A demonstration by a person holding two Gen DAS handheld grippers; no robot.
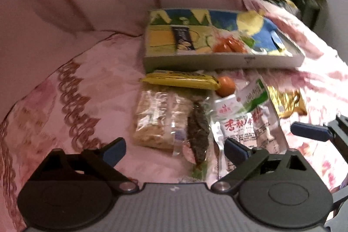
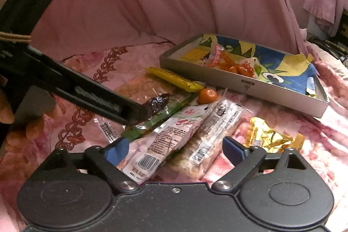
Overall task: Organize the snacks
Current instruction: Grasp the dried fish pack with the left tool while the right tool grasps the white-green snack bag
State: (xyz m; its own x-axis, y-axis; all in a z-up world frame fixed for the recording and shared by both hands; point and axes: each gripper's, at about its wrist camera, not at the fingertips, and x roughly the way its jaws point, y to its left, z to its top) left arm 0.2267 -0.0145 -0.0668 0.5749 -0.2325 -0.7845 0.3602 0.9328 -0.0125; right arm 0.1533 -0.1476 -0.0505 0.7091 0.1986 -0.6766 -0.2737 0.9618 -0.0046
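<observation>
Jaws: both of your grippers stand wide apart with nothing pressed between the pads; the left gripper (image 1: 175,148) straddles the clear packets, the right gripper (image 2: 175,150) straddles the white ones.
Nearest snack, left view: the clear crinkly packet of pale crisp cakes (image 1: 159,122), lower centre, lies flat on the cloth; I judge it light and brittle inside, so close gently across its short width.
Dark snack: the clear sleeve holding a dark dried piece (image 1: 198,129) lies against that packet's right edge; it looks light and slippery, best taken mid-length.
White pouch: the white and green printed foil pouch (image 2: 165,140), bottom centre of the right view, overlaps a long clear wrapper of pale cakes (image 2: 214,134); take the limp, slick pouch by a sealed edge, lifting the top one first.
Yellow bar: the long yellow wrapped bar (image 1: 180,79) lies centre frame, just before the tray; it seems stiff enough to grip mid-length.
Orange fruit: the small round orange fruit (image 1: 226,85) touches the bar's right end; it may roll.
Gold wrapper: the crumpled gold foil wrapper (image 2: 269,135) lies right of the pile, apart.
Tray: the shallow grey tray with a blue and yellow picture lining (image 1: 217,60), upper centre, already holds red-wrapped pieces.
Surface: the pink flowered cloth (image 1: 87,101) is soft, so packets will sink as you press.
</observation>
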